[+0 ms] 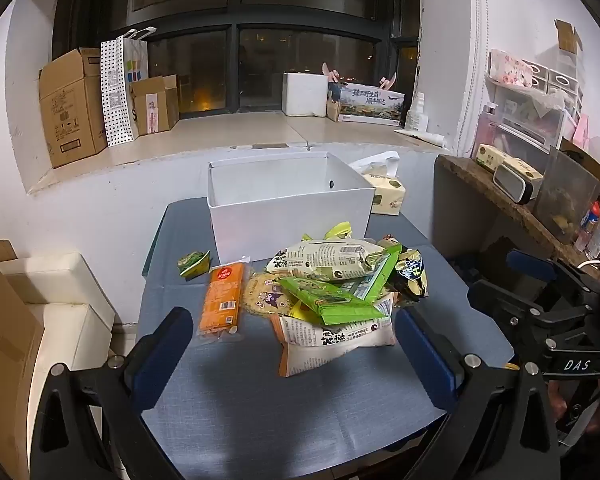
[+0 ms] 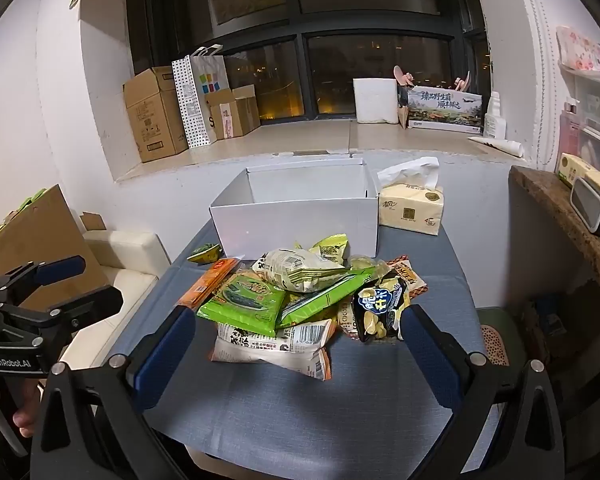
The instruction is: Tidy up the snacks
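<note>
A pile of snack packets (image 1: 336, 288) (image 2: 300, 296) lies mid-table on the blue-grey cloth. An open white box (image 1: 288, 204) (image 2: 300, 216) stands behind it; no contents show inside. An orange packet (image 1: 222, 300) (image 2: 208, 284) lies at the pile's left, and a small green packet (image 1: 194, 263) (image 2: 205, 253) sits by the box's left corner. My left gripper (image 1: 296, 356) is open and empty, just short of the pile. My right gripper (image 2: 296, 356) is open and empty, its fingers level with the pile's near edge. Each gripper shows at the edge of the other's view.
A yellow tissue pack (image 1: 386, 194) (image 2: 412, 208) stands right of the box. A wooden shelf (image 2: 560, 208) with a small clock (image 1: 512, 186) runs along the right. A cream sofa (image 1: 56, 292) and cardboard (image 2: 44, 240) stand left of the table. Boxes line the window sill (image 1: 228, 132).
</note>
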`<state>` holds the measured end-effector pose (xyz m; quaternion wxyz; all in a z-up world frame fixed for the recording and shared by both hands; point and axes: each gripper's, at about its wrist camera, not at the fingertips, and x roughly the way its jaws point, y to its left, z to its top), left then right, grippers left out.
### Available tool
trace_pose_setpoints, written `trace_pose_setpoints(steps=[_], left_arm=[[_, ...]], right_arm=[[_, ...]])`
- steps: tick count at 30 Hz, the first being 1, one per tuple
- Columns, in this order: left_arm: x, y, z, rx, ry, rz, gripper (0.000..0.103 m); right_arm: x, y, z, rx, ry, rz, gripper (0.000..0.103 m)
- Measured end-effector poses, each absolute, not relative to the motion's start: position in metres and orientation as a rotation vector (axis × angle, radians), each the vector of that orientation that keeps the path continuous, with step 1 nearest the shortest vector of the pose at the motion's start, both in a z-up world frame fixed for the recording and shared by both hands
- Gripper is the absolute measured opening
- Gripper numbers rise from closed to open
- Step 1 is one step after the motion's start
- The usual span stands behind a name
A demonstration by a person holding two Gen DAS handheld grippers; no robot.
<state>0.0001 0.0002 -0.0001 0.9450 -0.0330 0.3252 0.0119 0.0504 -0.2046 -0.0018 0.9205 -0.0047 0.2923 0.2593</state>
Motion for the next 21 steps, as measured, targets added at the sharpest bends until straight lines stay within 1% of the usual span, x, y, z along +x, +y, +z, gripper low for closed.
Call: trace_pose_setpoints(steps=[15, 21], left_arm=[[-0.0069, 0.0004, 0.007, -0.075, 0.663, 0.022, 0.103], [-0.0014, 0.0037, 0.0008, -0.074, 0.659, 0.022, 0.103]], right_arm=[[0.0498, -0.204, -0.0041, -0.011, 0.6, 0.537, 0.103], [0.0501, -0.2036, -0.005, -0.012, 0.601, 0.539, 0.103]])
